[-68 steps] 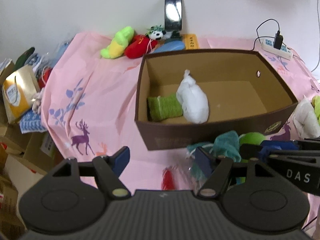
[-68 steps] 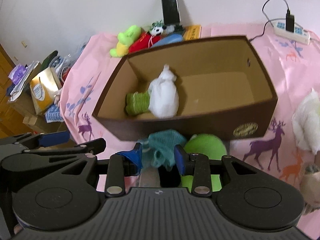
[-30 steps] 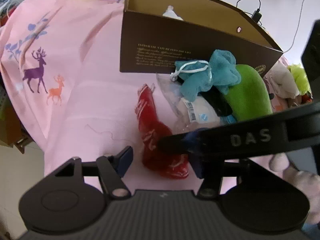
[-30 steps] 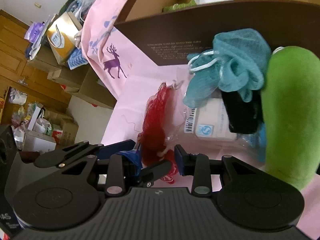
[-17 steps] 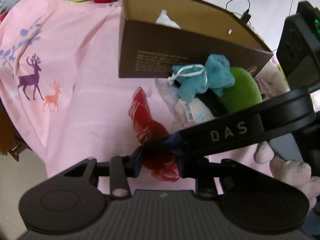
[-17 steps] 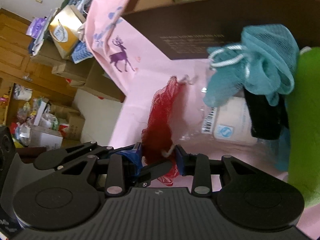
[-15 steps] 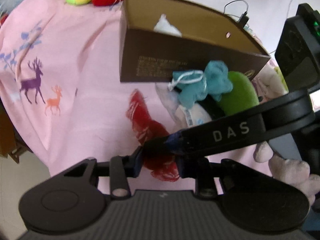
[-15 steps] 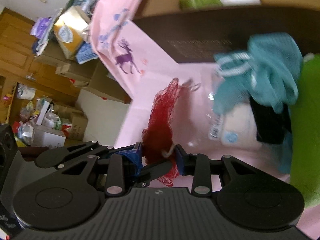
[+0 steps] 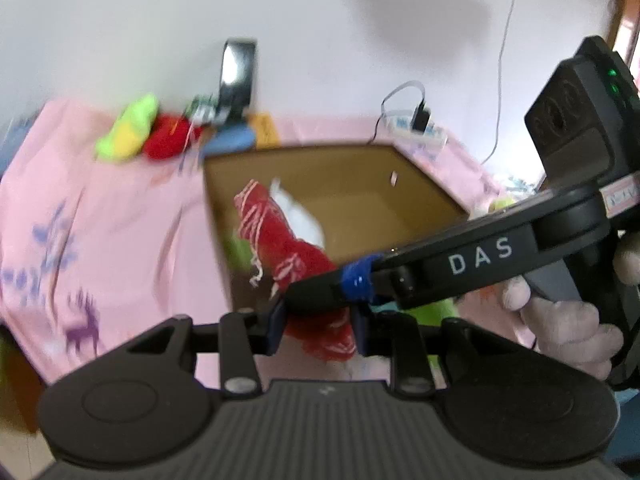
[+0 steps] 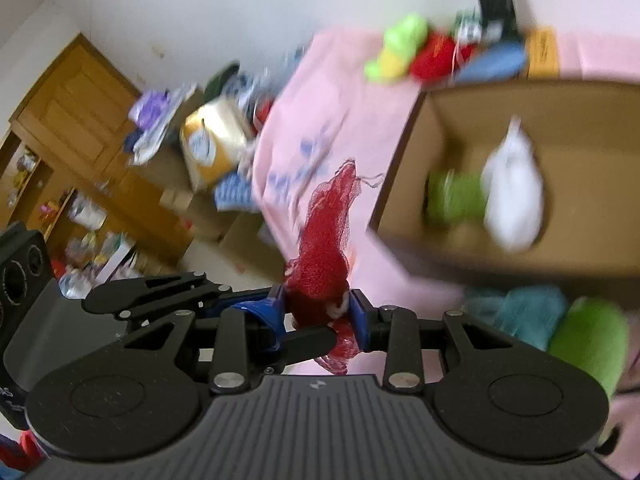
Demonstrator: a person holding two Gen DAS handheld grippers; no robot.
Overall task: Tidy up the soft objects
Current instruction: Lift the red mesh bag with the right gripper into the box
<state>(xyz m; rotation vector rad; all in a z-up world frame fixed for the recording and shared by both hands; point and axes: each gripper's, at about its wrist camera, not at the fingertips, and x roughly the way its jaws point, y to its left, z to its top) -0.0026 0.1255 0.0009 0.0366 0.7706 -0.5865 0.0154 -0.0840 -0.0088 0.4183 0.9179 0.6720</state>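
Note:
Both grippers hold the red mesh pouf (image 9: 288,248) in the air in front of the brown cardboard box (image 9: 424,184). My left gripper (image 9: 318,326) is shut on its lower end, and my right gripper (image 10: 318,314) is shut on the red mesh pouf (image 10: 324,240) too, its finger crossing the left wrist view. The box (image 10: 400,184) holds a white soft bundle (image 10: 514,196) and a green knitted piece (image 10: 452,198). Both views are blurred.
A pink deer-print cloth (image 9: 80,216) covers the table. A yellow-green plush (image 9: 130,130), a red plush (image 9: 168,144) and a phone (image 9: 236,70) stand at the back. A teal pouf (image 10: 528,312) and a green plush (image 10: 588,340) lie before the box. Clutter and wooden cabinets (image 10: 72,120) stand left.
Both grippers have lifted the red mesh pouf off the cloth and tipped up toward the box. The left gripper closed on it about half a second ago.

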